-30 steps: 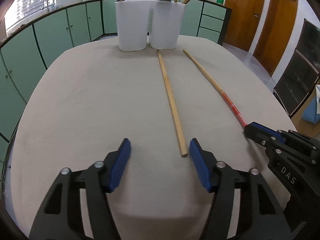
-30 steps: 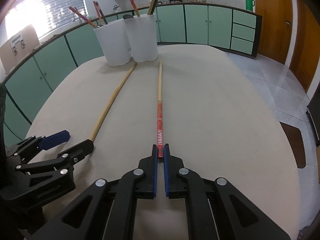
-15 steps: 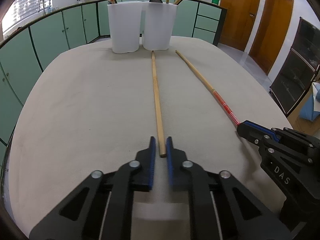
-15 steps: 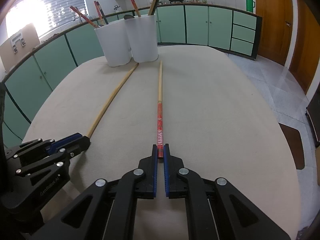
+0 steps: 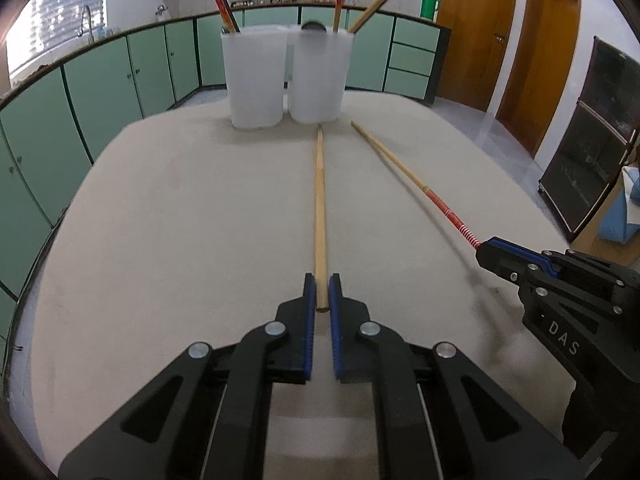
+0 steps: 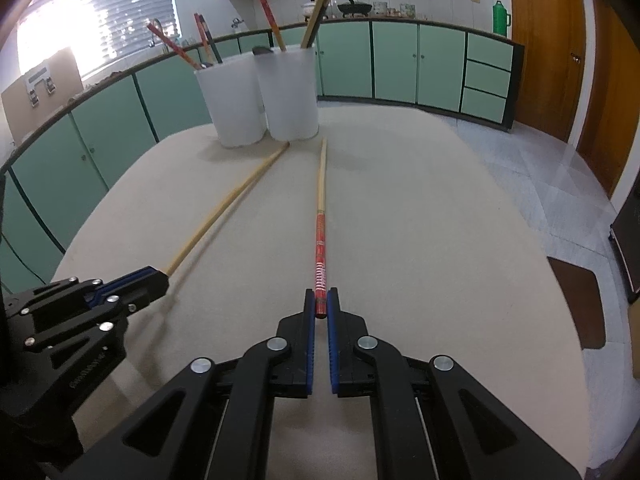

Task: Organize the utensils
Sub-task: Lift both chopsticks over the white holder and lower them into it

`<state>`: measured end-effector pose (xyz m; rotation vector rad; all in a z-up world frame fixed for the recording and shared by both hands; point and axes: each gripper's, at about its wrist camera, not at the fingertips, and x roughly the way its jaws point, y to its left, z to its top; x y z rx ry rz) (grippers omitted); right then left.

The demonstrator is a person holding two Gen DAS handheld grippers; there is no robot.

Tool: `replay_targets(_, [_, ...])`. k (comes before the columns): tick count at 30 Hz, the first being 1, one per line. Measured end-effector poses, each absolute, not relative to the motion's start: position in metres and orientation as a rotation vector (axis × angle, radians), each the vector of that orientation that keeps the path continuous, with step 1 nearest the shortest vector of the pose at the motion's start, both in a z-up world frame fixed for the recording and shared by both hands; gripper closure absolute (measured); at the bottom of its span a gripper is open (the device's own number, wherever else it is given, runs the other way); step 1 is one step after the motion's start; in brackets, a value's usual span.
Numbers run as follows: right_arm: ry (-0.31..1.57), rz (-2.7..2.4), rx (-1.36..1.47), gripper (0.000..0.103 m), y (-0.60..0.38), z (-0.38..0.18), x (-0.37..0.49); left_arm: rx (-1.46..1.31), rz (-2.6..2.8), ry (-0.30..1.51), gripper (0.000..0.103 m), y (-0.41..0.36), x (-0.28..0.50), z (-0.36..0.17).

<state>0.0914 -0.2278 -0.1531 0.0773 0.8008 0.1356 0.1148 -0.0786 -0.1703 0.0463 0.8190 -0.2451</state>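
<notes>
Left gripper [image 5: 321,294] now pinching plain chopstick [image 5: 319,200]; right gripper [image 6: 321,304] still pinching red-handled chopstick [image 6: 320,248]. Both ready to lift off desk [image 5: 180,220].

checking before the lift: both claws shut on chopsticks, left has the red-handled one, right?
Not quite. The left claw is shut on the plain wooden chopstick, as the left wrist view shows; the right claw holds the red-handled chopstick.
</notes>
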Motion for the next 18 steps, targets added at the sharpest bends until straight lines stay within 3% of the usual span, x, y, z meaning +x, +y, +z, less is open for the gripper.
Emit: replay_targets(18, [0.623, 0.182, 0.049, 0.097, -0.231, -0.074, 0.095, 0.040, -0.256, 0.589, 0.097, -0.059, 0.107, -0.072])
